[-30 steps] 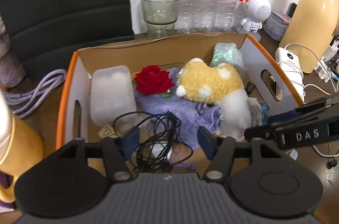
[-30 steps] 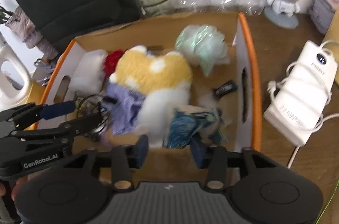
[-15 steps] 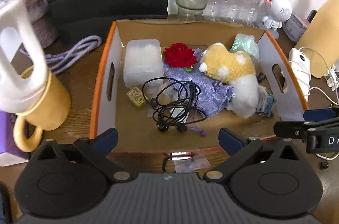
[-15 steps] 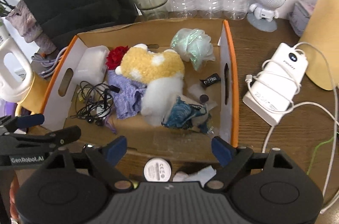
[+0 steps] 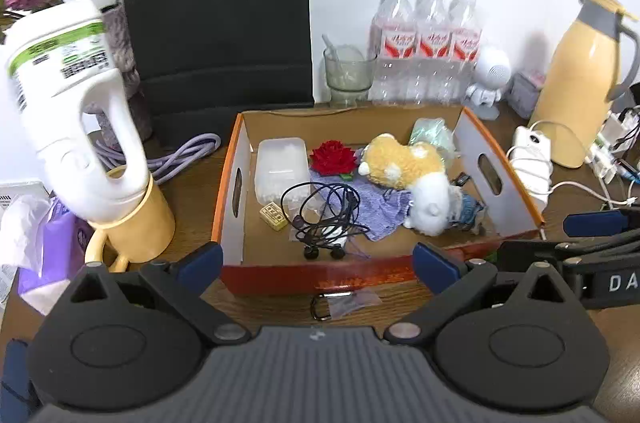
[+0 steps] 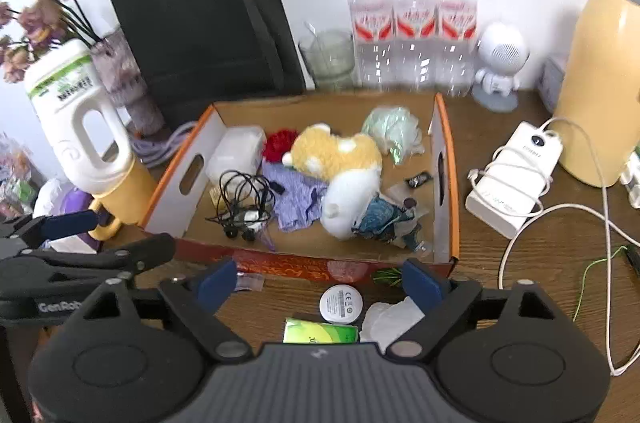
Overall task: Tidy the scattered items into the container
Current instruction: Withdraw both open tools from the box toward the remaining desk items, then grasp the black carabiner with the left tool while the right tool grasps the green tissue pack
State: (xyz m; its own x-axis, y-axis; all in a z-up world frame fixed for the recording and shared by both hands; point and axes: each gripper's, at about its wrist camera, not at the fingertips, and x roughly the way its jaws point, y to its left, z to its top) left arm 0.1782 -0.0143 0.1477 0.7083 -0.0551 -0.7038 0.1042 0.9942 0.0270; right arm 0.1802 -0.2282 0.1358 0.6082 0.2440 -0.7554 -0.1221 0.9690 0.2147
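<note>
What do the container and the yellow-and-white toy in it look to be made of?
Container: seemingly cardboard, with a matte brown inside, white side walls with cut handle slots, orange edges and a glossier red printed front. Toy: apparently plush fabric, its fuzzy pile visible.

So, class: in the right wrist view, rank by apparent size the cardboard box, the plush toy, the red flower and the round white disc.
1. cardboard box
2. plush toy
3. red flower and round white disc look alike; the disc lies nearer the camera, so unranked.
</note>
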